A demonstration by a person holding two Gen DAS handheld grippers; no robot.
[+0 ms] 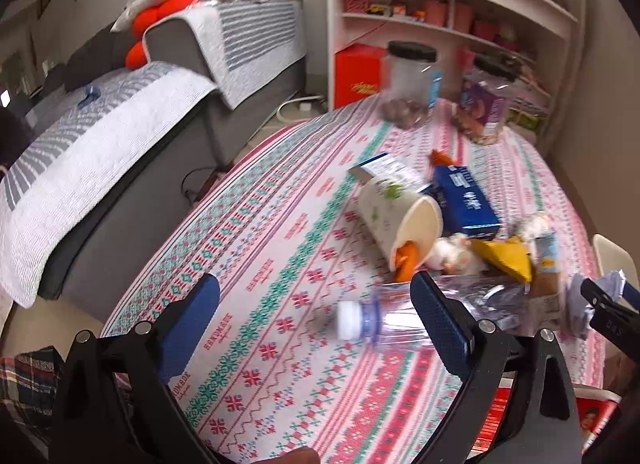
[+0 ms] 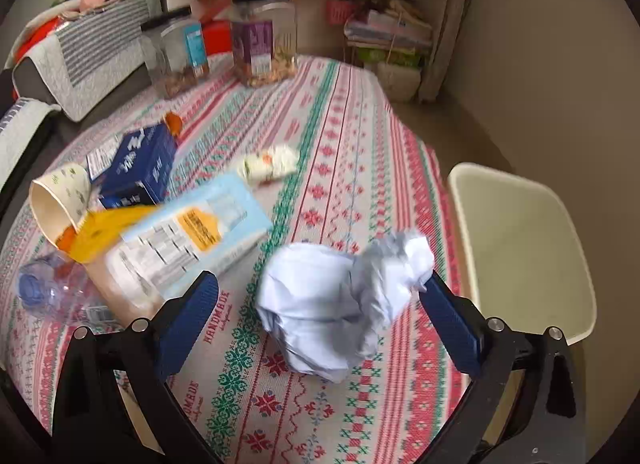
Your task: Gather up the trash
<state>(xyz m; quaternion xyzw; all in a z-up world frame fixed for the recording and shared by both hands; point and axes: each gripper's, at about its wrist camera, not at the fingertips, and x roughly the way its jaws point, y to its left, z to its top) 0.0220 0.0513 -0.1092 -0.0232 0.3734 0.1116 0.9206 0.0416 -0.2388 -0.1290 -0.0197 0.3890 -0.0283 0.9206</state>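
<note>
Left gripper [image 1: 316, 316] hanging low over the near edge of the counter [image 1: 280, 200], fingers [image 1: 444, 324] spread wide and gripping nothing. Clear plastic bottle [image 1: 384, 320] lying on its side just ahead, white cap pointing left into the gap between the fingers, body passing behind the right finger; contact hard to judge through the blur, probably none.

Beyond the bottle, a heap of trash mid-counter: tipped paper cup [image 1: 400, 220] with its mouth facing the camera and an orange scrap [image 1: 406, 260] spilling out, dark blue carton [image 1: 466, 200] lying flat just behind it, yellow wrapper [image 1: 504, 258] beside it to the right. Two clear jars [image 1: 412, 84] with dark lids standing upright at the far edge, well apart from the heap. Grey sofa [image 1: 120, 168] with striped throws to the left, white shelving [image 1: 448, 16] behind.

Right gripper [image 2: 320, 314] likewise spread wide, nothing clamped. Crumpled white paper ball [image 2: 336, 304] sitting on the patterned cloth between the fingers [image 2: 452, 328], its upper right corner up against the right finger's tip, well clear of the left one. Pale blue labelled package [image 2: 192, 240] lying flat to the left, its near end just beside the left finger. Small crumpled wrapper [image 2: 270, 163] farther out, alone. Cream chair seat [image 2: 520, 248] off the counter's right edge.
</note>
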